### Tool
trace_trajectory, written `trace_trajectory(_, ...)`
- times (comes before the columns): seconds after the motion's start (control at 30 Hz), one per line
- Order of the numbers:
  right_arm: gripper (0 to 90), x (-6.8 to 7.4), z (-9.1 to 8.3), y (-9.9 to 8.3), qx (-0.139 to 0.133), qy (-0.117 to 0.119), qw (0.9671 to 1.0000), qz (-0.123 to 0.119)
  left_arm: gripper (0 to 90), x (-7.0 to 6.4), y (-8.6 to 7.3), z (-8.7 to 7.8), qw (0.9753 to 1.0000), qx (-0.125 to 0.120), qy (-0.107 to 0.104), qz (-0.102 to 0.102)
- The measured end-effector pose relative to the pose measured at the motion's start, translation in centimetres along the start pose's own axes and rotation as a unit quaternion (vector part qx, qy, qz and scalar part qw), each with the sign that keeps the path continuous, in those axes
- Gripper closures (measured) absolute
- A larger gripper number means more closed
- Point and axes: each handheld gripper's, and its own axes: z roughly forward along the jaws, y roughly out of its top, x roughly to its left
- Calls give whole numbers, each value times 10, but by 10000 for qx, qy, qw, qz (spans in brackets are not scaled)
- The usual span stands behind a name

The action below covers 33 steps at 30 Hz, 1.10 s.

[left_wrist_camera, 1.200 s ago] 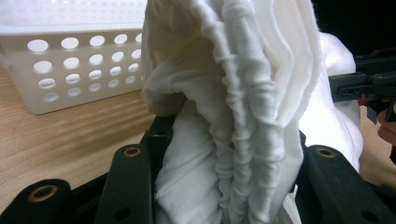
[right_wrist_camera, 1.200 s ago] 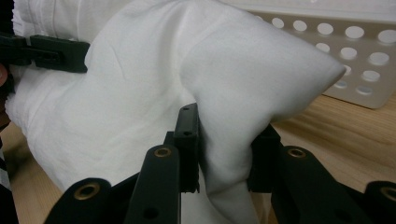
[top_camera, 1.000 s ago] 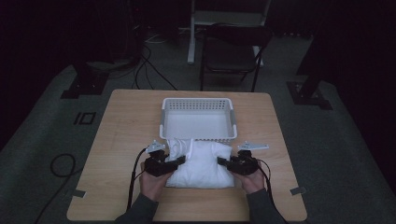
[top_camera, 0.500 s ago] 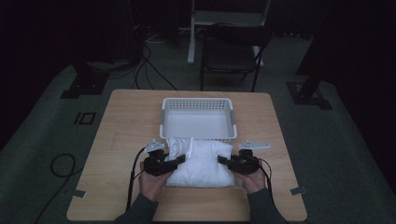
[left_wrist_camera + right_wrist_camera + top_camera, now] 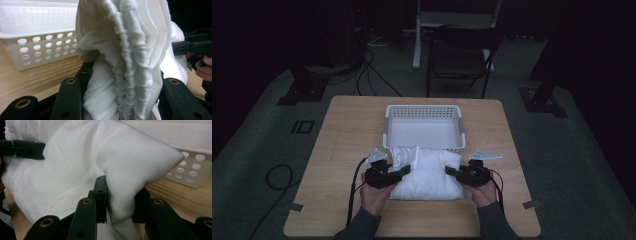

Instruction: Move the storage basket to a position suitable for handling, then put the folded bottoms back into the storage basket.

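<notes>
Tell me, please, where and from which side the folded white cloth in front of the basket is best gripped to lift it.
Probably at its two short ends, coming in level from either side. The white cloth is a thick, soft stack, so pinching the bunched layers at each end should keep the fold together. That is how the left gripper and right gripper hold it, by the basket.
</notes>
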Motion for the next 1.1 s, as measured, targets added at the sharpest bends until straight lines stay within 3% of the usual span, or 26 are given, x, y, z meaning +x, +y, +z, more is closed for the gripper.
trace_trajectory(1.1, 713, 6, -8, 8, -128, 2, 9999, -41, 542, -8, 8, -11, 9998, -159, -52, 69)
